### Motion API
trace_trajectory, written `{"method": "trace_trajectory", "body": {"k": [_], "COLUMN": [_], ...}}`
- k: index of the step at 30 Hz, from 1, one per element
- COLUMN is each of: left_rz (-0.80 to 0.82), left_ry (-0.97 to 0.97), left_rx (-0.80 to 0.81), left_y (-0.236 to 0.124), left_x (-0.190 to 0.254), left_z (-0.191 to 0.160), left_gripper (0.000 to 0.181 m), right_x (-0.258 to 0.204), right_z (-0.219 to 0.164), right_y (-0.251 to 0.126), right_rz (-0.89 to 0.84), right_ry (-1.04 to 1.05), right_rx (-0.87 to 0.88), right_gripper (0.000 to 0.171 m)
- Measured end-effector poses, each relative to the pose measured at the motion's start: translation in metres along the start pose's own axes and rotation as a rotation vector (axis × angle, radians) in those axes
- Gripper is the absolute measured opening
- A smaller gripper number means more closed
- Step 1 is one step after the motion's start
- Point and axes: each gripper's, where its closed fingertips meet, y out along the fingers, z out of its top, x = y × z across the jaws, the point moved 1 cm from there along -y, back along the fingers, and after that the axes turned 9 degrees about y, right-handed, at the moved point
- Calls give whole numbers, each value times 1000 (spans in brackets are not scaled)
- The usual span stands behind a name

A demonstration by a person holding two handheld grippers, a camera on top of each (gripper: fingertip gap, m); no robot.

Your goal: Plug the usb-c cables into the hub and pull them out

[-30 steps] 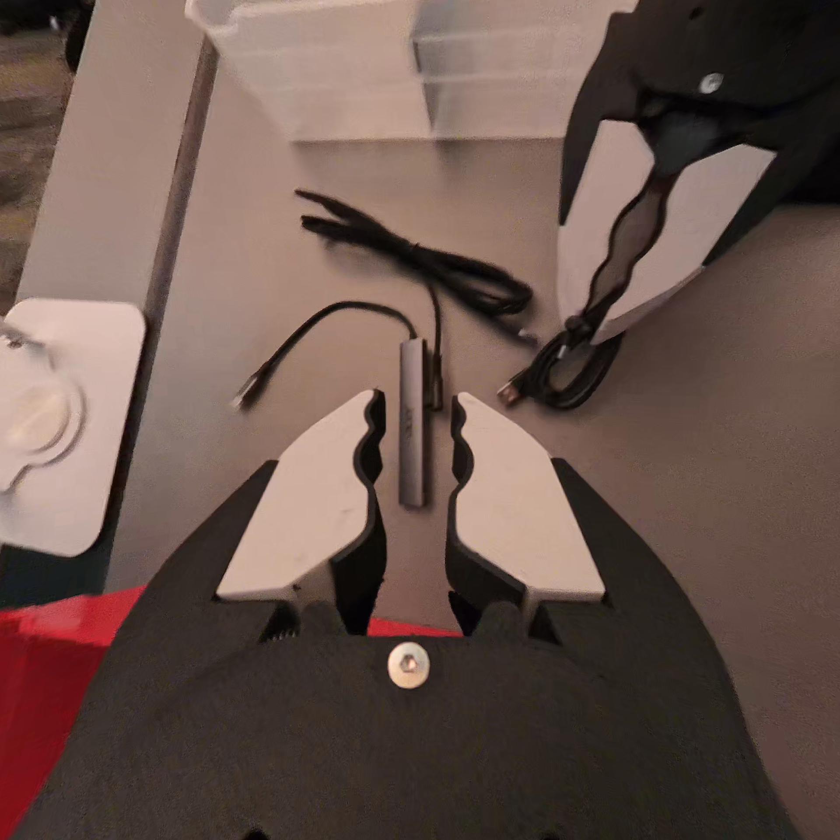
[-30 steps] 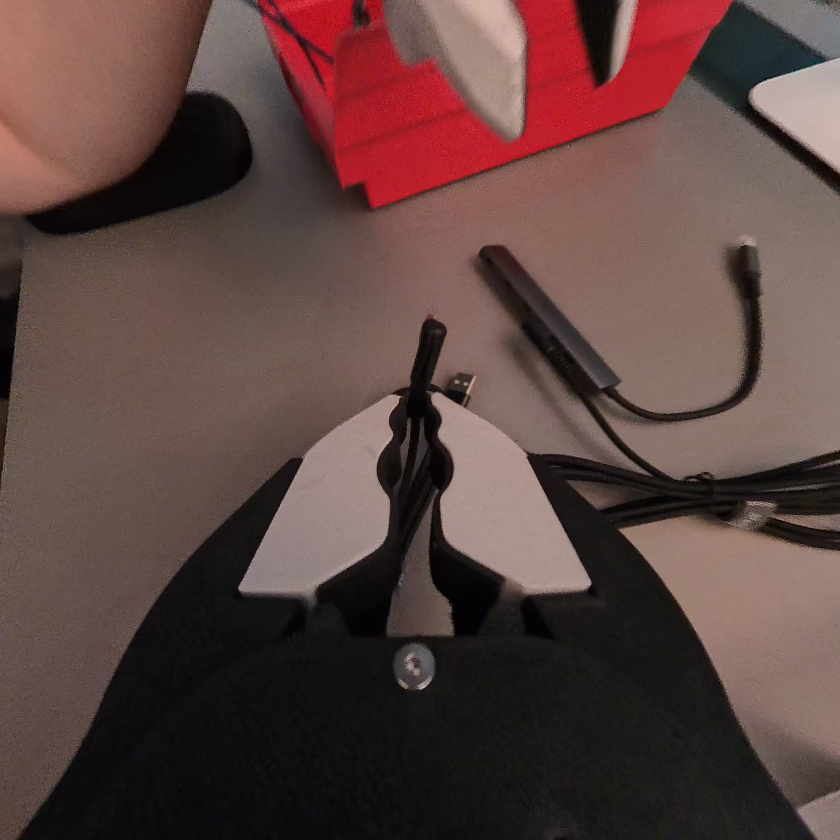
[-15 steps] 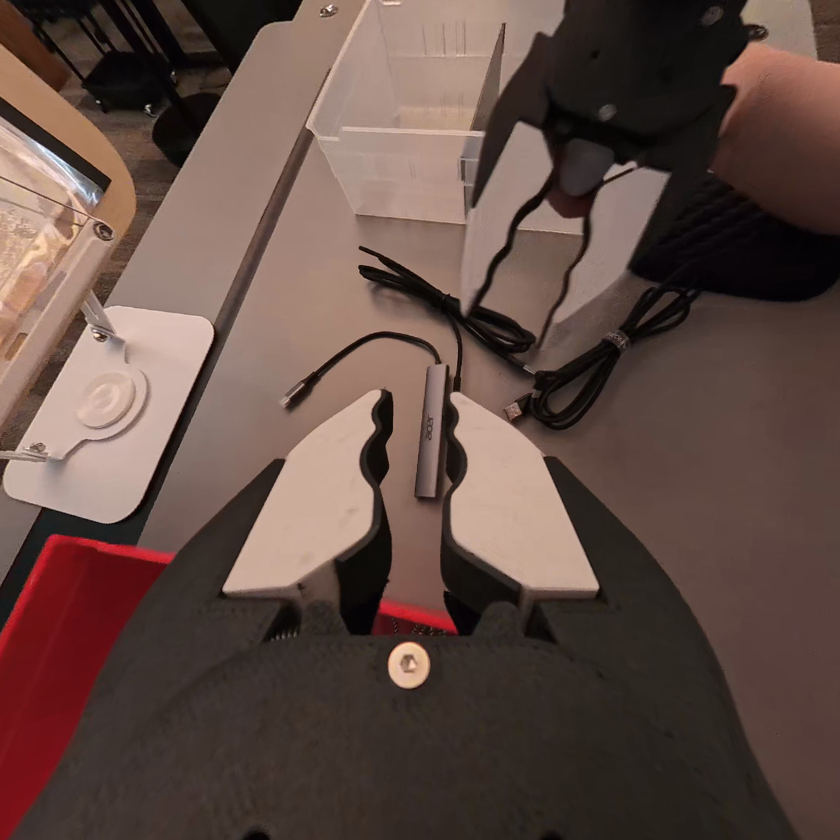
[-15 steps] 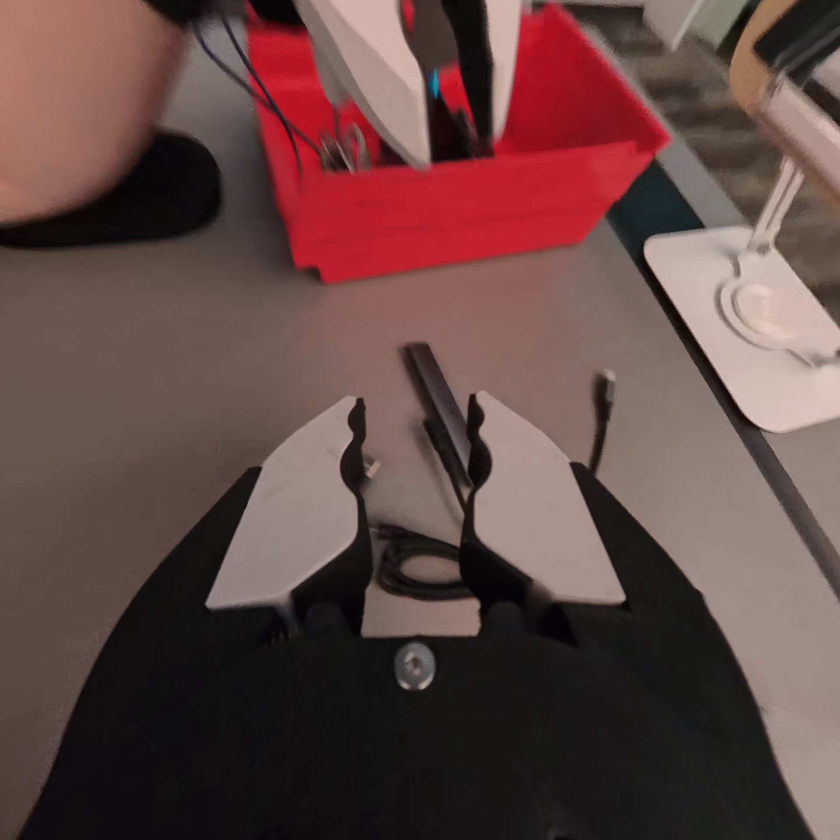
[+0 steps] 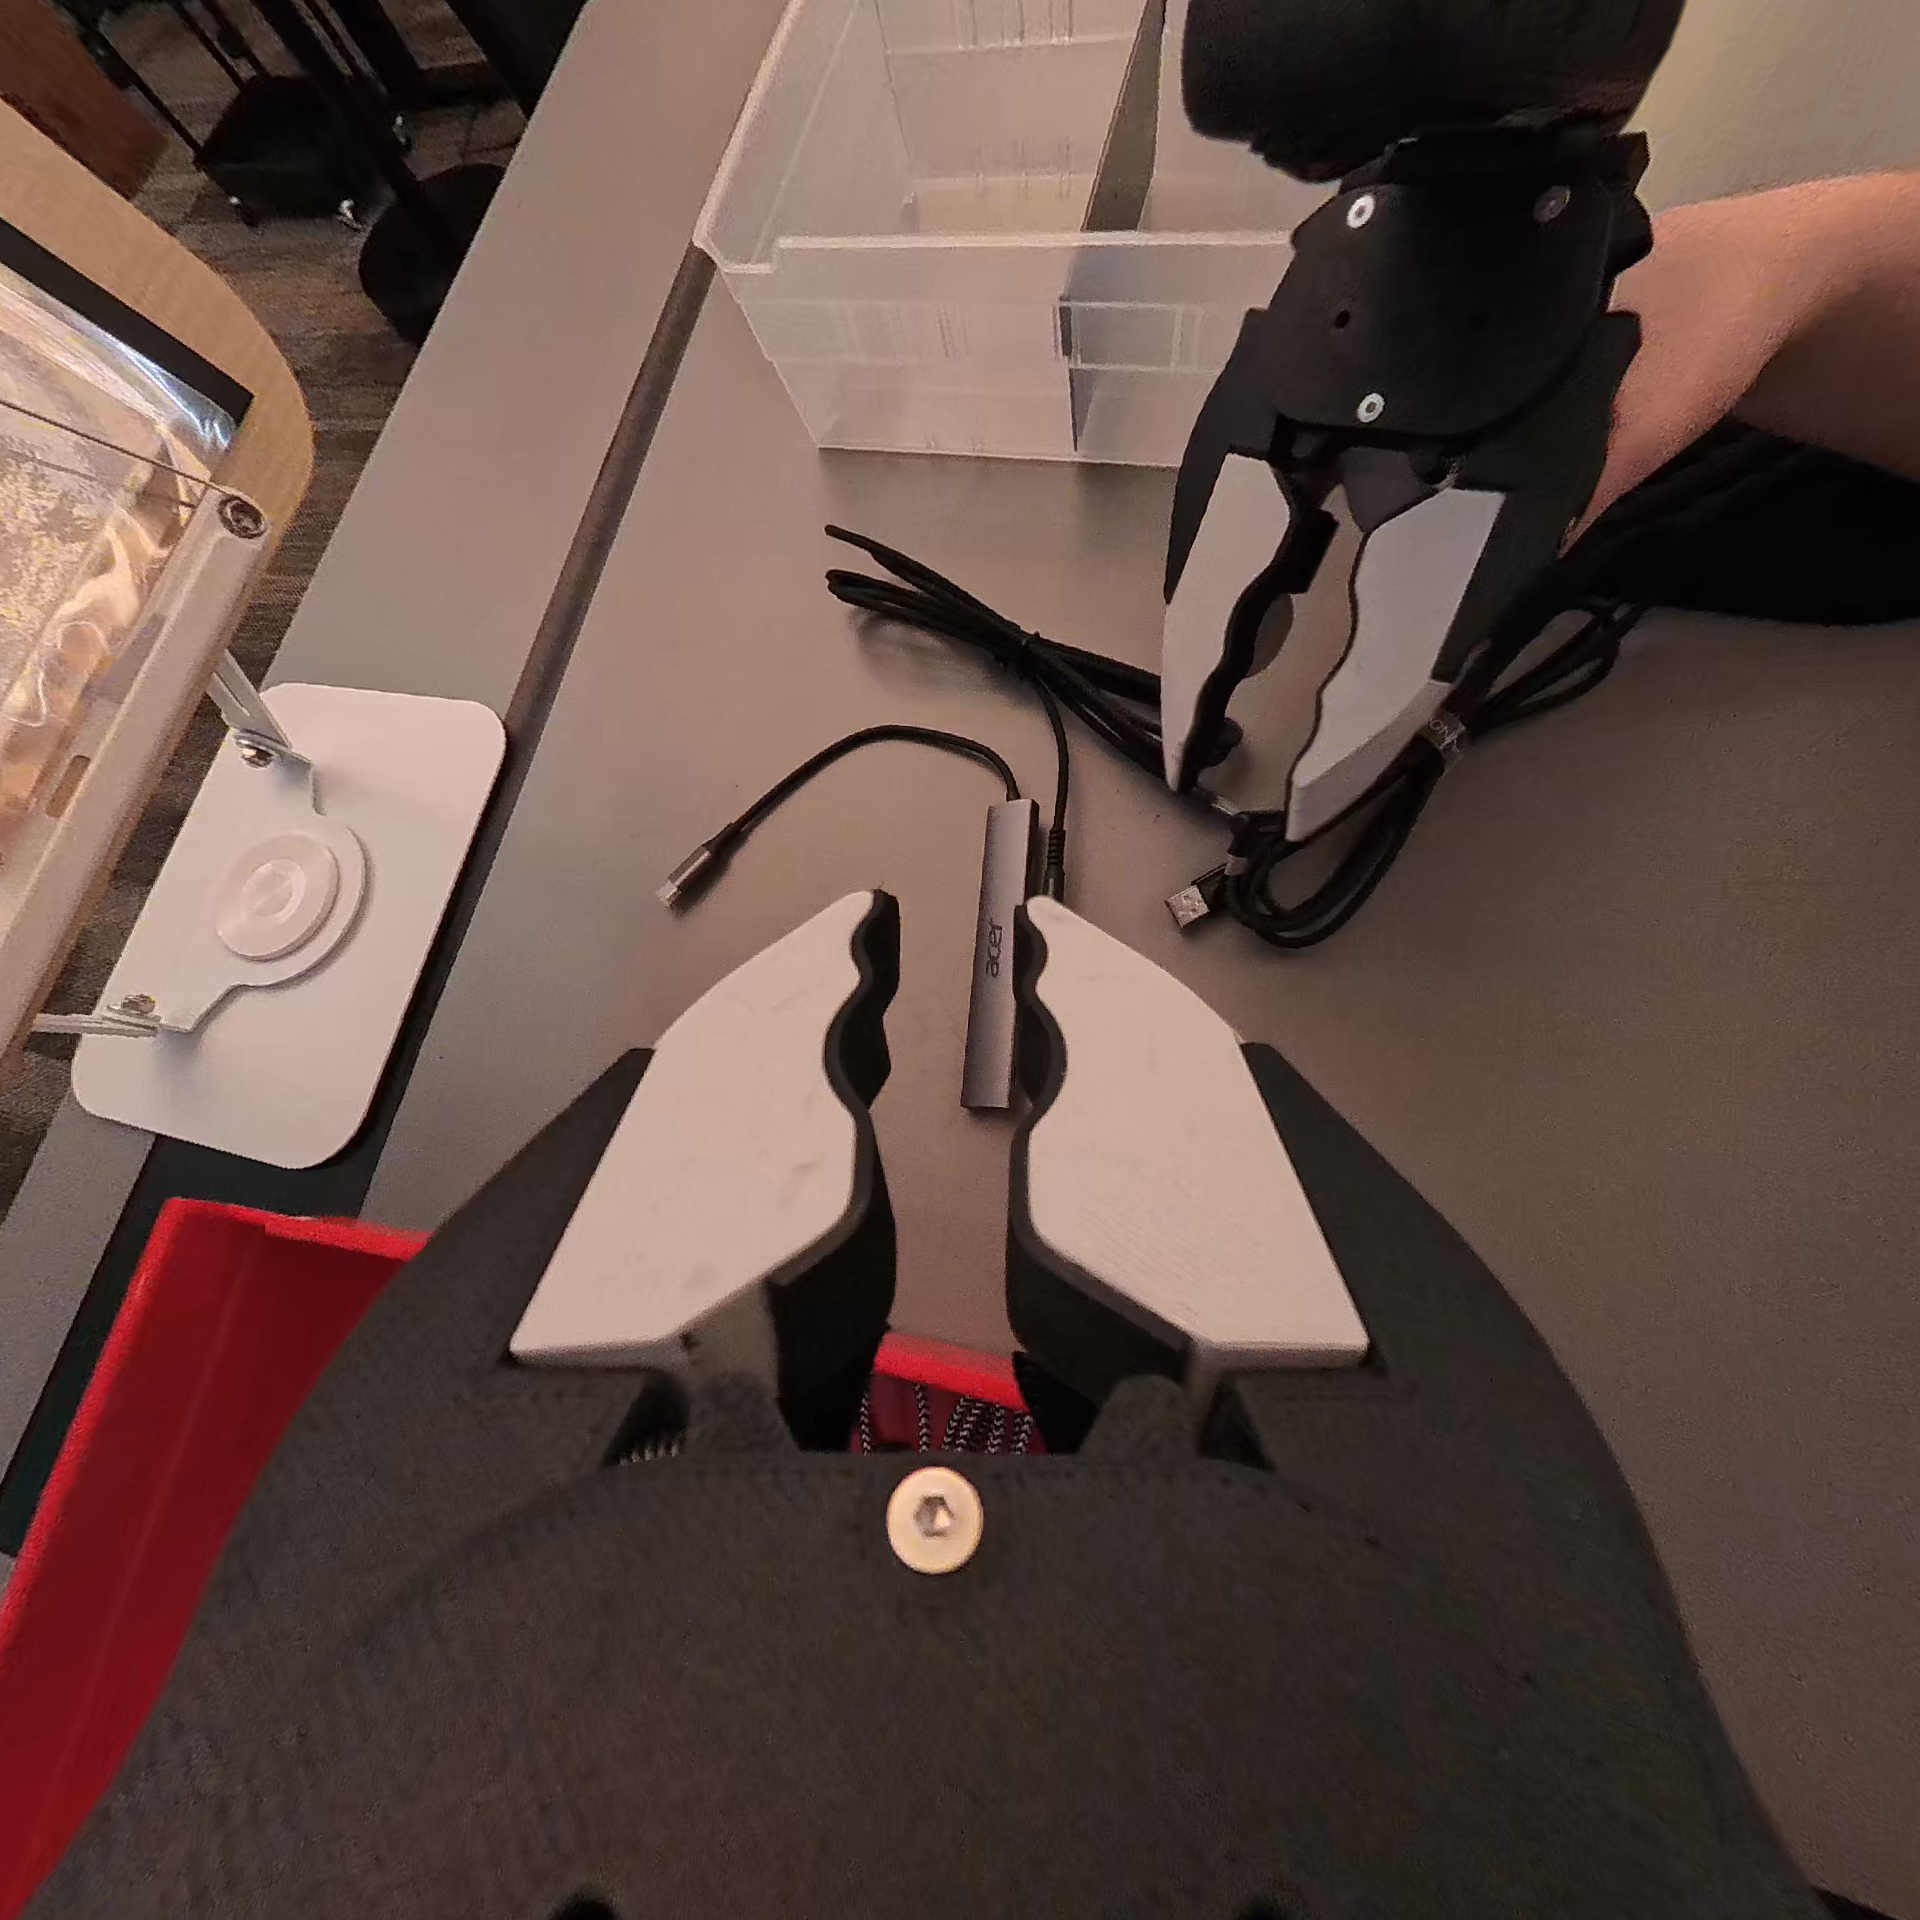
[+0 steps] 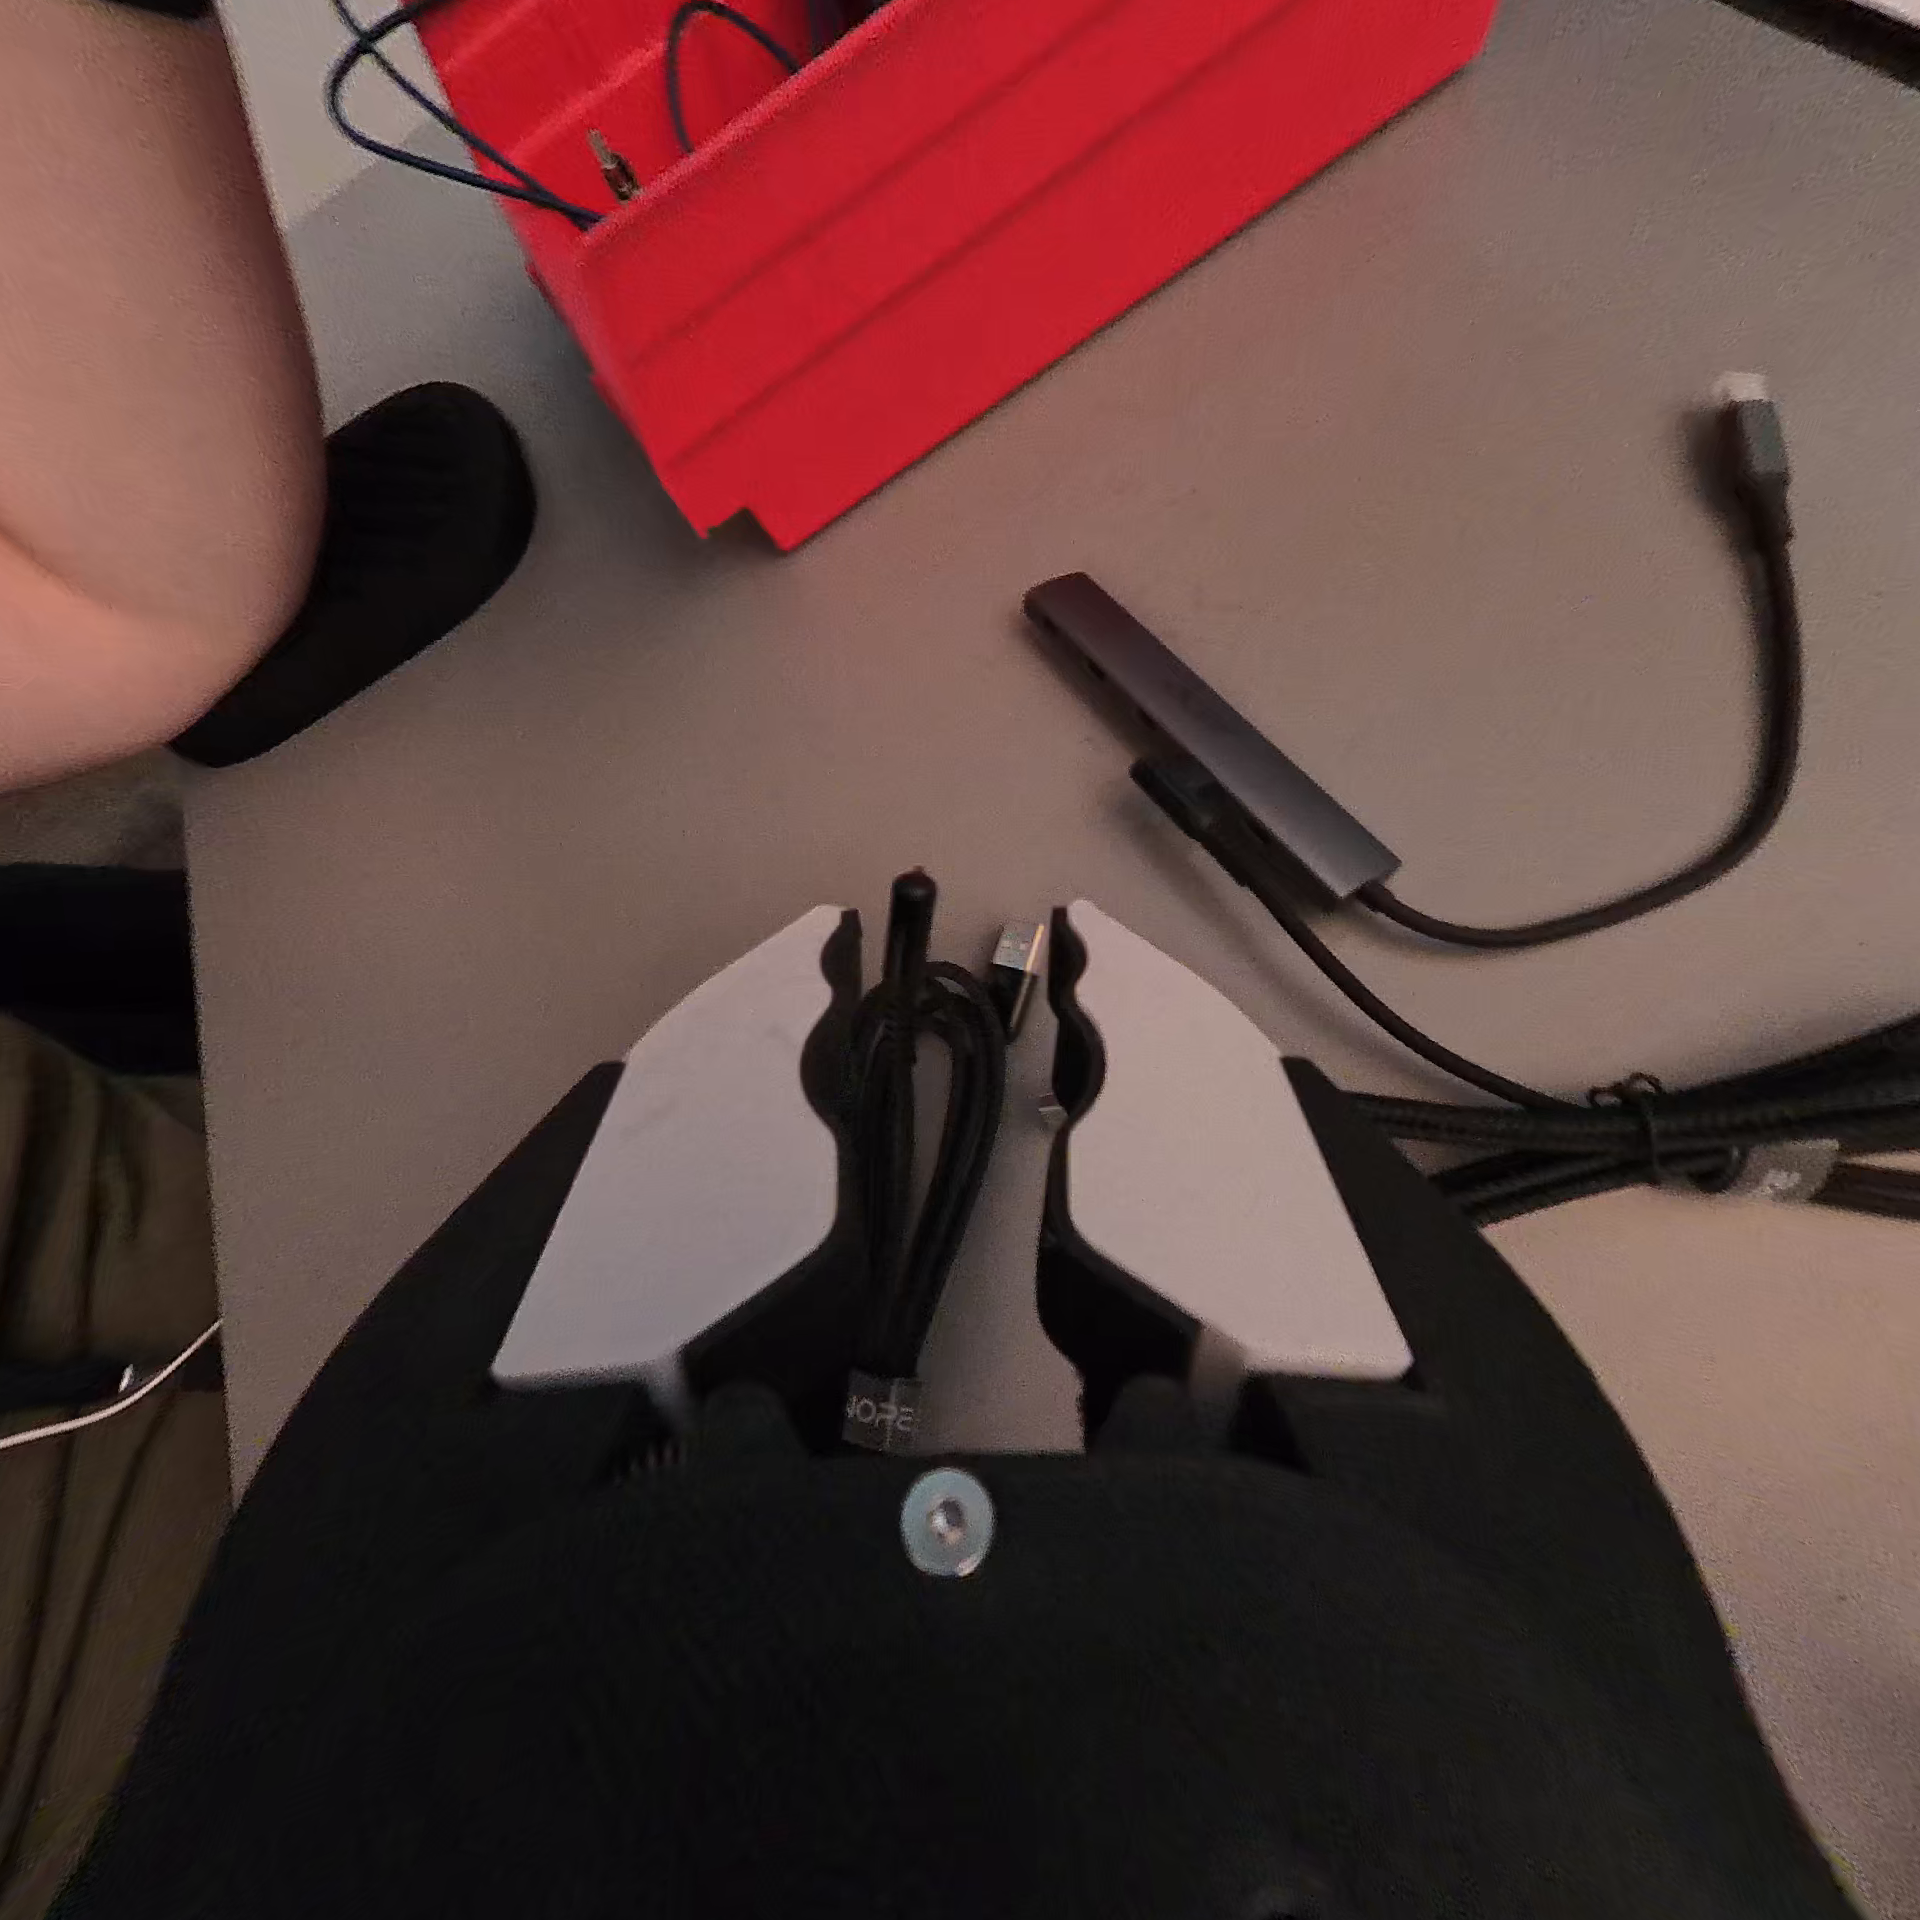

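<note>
Hub (image 5: 995,989) apparently between open left tool (image 5: 961,920)

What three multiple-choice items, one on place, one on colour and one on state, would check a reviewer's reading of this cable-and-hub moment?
1. Where does the hub lie?
A. Inside the clear box
B. Flat on the table, in line with the gap of the left gripper's fingers
C. In the red bin

2. What colour is the bin that holds loose wires?
A. Red
B. Blue
C. White

3. How does the right gripper stand?
A. Shut on the hub
B. Shut on a plug
C. Open, over the bundled cable

Answers:
1 B: the grey bar rests on the table ahead of the left gripper, seen between its fingers.
2 A: its walls are bright red in both views.
3 C: a clear gap shows between its fingers, with the tied coil lying loose between them.
</note>
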Motion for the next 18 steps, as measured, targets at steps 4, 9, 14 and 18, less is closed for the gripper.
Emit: {"method": "trace_trajectory", "body": {"k": [4,9,14,18], "left_rz": [-1,-4,-9,-22], "left_ry": [-4,-13,-20,-28], "left_rx": [-14,-36,-58,-95], "left_y": [3,9,13,18], "left_x": [1,1,1,3], "left_z": [-1,-4,-8,-14], "left_gripper": [19,19,19,20], "right_x": [2,0,1,-3], "right_z": [1,-3,-5,-5], "right_y": [0,5,7,6], "right_rz": [-13,16,19,47], "right_ry": [45,64,67,49], "right_rx": [34,15,10,8], "right_gripper": [29,29,28,10]}}
